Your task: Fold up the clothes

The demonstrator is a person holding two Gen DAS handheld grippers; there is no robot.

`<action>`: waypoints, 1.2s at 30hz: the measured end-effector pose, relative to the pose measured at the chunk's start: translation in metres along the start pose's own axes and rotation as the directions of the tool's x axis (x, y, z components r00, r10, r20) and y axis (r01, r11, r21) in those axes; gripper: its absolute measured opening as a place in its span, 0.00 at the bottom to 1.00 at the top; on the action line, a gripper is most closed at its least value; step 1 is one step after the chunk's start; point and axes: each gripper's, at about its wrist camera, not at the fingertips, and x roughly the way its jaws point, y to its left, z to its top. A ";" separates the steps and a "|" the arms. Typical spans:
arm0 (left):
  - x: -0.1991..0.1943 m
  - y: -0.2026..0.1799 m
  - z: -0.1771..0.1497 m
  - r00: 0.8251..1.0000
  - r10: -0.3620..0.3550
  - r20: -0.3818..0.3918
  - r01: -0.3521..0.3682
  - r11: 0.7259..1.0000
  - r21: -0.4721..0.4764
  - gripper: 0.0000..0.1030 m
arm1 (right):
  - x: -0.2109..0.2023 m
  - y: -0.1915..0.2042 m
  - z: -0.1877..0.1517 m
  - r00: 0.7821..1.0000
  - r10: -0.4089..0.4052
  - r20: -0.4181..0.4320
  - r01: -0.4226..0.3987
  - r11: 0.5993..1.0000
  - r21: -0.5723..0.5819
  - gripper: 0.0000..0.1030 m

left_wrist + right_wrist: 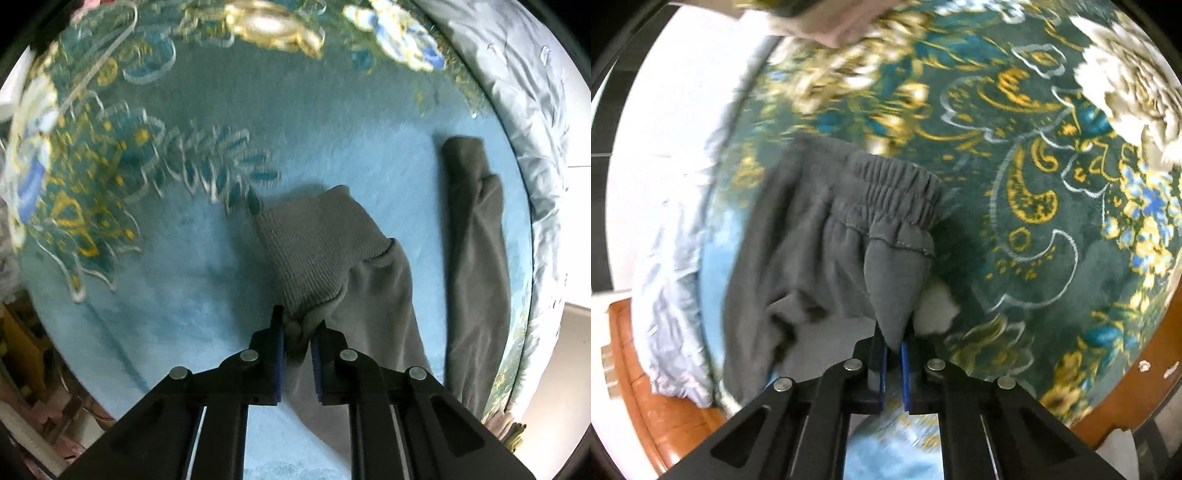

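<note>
Your left gripper (297, 330) is clamped on a bunched fold of the grey trousers (373, 295), just below the ribbed cuff (314, 254) of one leg. Its blue pads sit close together with the cloth pinched between them. That cuff stands lifted toward the camera, and the leg trails down and to the right from it. The second leg (474, 258) lies flat on the blanket (177, 266), beside the first and apart from it, with its cuff end pointing up in the picture.

Your right gripper (894, 347) is closed on the same trousers (812, 258) at the waist end. A cone of grey fabric runs down into the narrow gap between its blue pads. The gathered elastic waistband (894, 188) sits just above the pinch point. A white pocket lining (936, 306) shows at the right side of the pinched fabric.

The trousers rest on a blue-green blanket (1034, 221) with gold and white floral print. A pale grey sheet (528, 110) runs along the blanket's edge. In the right wrist view, a brown wooden frame (657, 387) shows beyond that sheet (672, 295) at lower left.

Both views are motion-blurred toward the top.
</note>
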 end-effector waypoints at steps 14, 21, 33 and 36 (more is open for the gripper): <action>-0.047 -0.115 0.083 0.995 0.075 -0.070 -0.076 0.997 -0.010 0.12 | -0.019 0.154 0.025 0.993 0.007 -0.119 -0.024 0.989 -0.146 0.05; 0.007 -0.197 0.125 0.975 0.094 -0.200 -0.109 0.992 -0.067 0.12 | 0.021 0.205 0.084 0.987 -0.063 -0.149 0.047 0.993 -0.106 0.05; 0.013 -0.193 0.124 0.986 -0.010 -0.164 -0.003 0.997 -0.076 0.12 | 0.057 0.224 0.109 0.982 -0.106 -0.155 0.090 0.990 -0.110 0.05; -0.005 -0.147 0.113 0.987 -0.032 -0.155 0.012 0.991 -0.130 0.12 | 0.052 0.211 0.100 0.982 -0.097 -0.159 0.083 0.992 -0.093 0.05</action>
